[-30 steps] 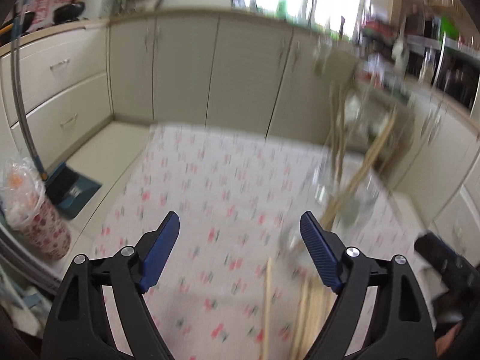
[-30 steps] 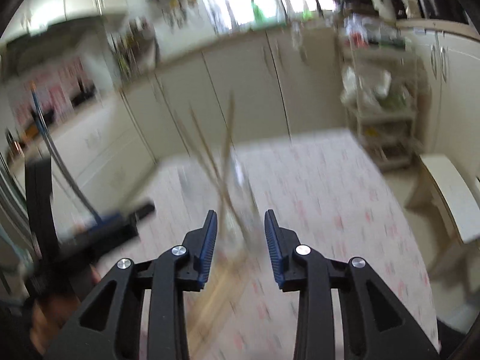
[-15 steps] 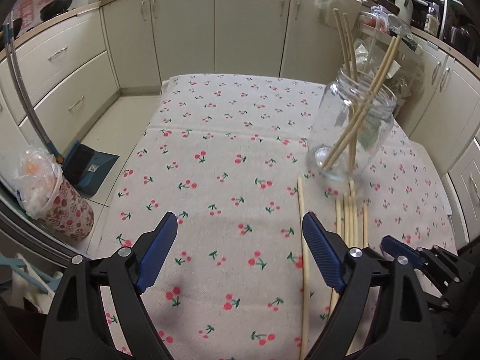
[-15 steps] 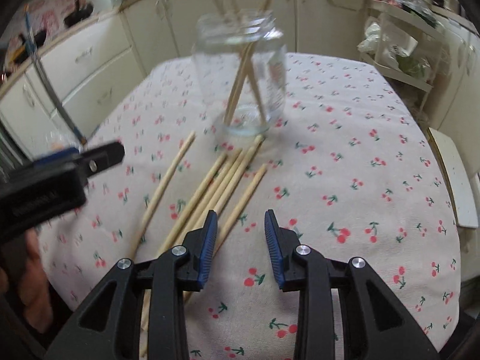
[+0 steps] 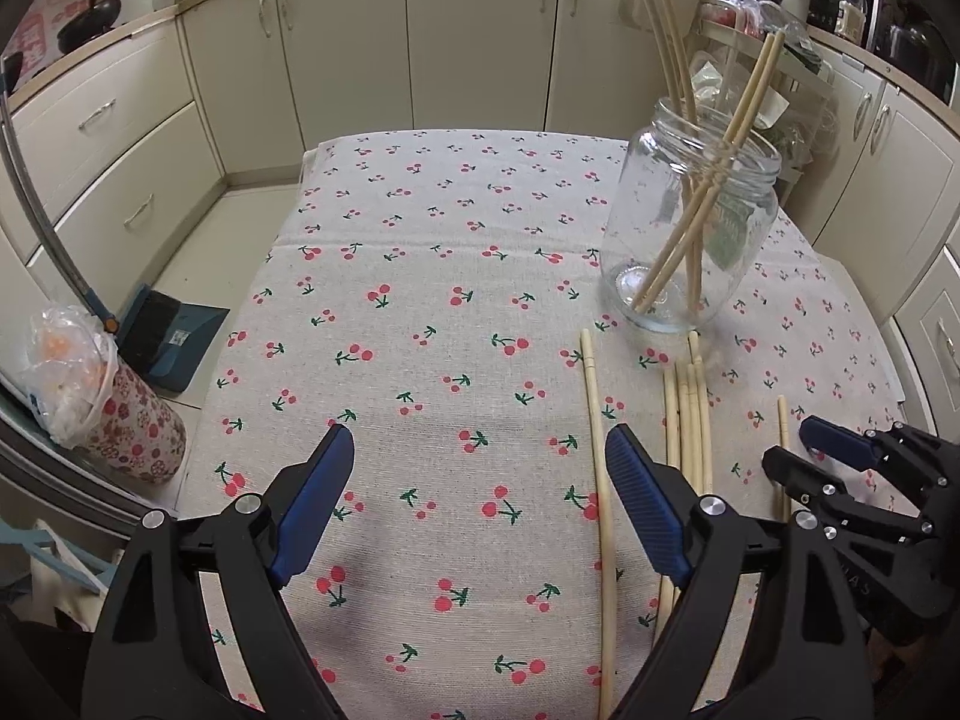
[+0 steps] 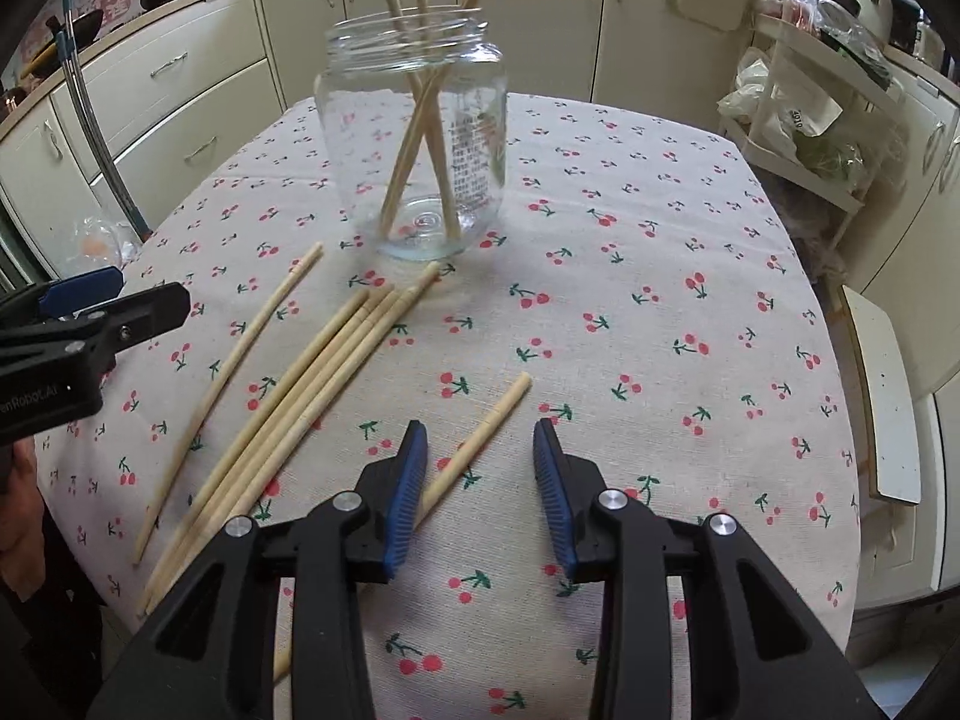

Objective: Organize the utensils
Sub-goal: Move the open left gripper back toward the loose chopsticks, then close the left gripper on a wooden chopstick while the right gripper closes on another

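A clear glass jar [image 5: 690, 228] [image 6: 417, 138] stands upright on the cherry-print tablecloth [image 5: 432, 312] [image 6: 630, 312] with three wooden chopsticks leaning in it. Several loose chopsticks [image 5: 690, 414] [image 6: 312, 384] lie on the cloth in front of the jar. One more [image 5: 597, 468] [image 6: 240, 360] lies apart to the left, and another [image 6: 486, 426] lies nearest my right gripper. My left gripper [image 5: 480, 480] is open and empty above the cloth, left of the chopsticks. My right gripper [image 6: 480, 468] [image 5: 840, 450] is open and empty, low over the near end of the single chopstick.
Cream kitchen cabinets [image 5: 480, 42] ring the table. A floral bin with a plastic bag [image 5: 102, 402] and a dustpan [image 5: 174, 330] stand on the floor at left. A rack with bags [image 6: 804, 120] and a white stool [image 6: 888, 408] are at right.
Both grippers have swung down from facing the room and settled low over the table. The right gripper has moved closer to the cloth and opened a little wider.
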`<state>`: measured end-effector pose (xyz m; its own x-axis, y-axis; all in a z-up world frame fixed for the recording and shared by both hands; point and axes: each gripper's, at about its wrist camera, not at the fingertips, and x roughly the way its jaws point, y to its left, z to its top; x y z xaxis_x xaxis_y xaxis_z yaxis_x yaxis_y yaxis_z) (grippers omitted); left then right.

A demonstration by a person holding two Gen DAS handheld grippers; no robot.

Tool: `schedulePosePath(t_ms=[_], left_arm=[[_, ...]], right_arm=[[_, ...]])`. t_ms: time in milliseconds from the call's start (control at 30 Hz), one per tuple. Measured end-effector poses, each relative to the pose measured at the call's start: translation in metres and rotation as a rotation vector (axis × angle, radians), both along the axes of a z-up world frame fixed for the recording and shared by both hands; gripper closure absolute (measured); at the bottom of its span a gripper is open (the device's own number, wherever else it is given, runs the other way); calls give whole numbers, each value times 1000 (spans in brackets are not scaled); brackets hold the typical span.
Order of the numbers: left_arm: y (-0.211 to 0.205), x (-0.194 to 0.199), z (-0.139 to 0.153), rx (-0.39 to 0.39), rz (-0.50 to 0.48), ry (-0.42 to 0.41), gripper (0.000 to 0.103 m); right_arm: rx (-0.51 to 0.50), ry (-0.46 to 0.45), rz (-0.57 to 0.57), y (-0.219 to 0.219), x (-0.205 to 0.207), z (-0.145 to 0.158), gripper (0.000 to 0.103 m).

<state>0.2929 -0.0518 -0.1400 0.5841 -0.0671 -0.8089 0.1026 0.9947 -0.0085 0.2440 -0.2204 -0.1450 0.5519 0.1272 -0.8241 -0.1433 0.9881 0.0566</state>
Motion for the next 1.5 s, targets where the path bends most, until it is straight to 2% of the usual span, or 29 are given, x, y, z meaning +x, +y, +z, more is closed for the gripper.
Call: schedulePosePath(t_ms=[200, 300, 467, 533, 600, 667, 733, 800, 833, 933, 1233, 1333, 1400, 1500], left_arm=[[-4, -5, -1, 20, 0, -3, 18], [-2, -9, -2, 21, 11, -12, 15], [4, -15, -14, -74, 46, -57, 11], [9, -19, -22, -115, 65, -66, 11], [11, -23, -22, -123, 71, -87, 11], [10, -25, -21, -133, 38, -105, 11], [3, -20, -26, -129, -8, -69, 11], [-5, -17, -29, -95, -23, -49, 11], [-13, -18, -30, -57, -48, -53, 11], [-20, -24, -28, -12, -69, -86, 12], [3, -19, -30, -116, 6, -35, 12], [-3, -14, -27, -79, 5, 1, 12], [-10, -12, -22, -57, -8, -3, 12], [-27, -4, -17, 5, -62, -13, 12]], right_arm=[[-1, -10, -9, 2, -2, 0, 64], [-5, -29, -33, 1, -3, -1, 57], [-5, -82, -73, 4, -7, -6, 40], [7, -81, -93, 0, -7, -7, 37], [-4, -85, -105, 1, -7, -7, 37], [3, -82, -110, -1, -6, -7, 36], [-2, -85, -111, 0, -6, -6, 36], [-5, -85, -118, 1, -7, -7, 36], [-5, -85, -119, 0, -7, -7, 35], [-11, -88, -125, 2, -7, -7, 35], [26, -93, -152, -6, -10, -7, 35], [52, -97, -167, -11, -10, -7, 35], [68, -99, -169, -13, -11, -6, 35], [81, -95, -169, -14, -12, -6, 29]])
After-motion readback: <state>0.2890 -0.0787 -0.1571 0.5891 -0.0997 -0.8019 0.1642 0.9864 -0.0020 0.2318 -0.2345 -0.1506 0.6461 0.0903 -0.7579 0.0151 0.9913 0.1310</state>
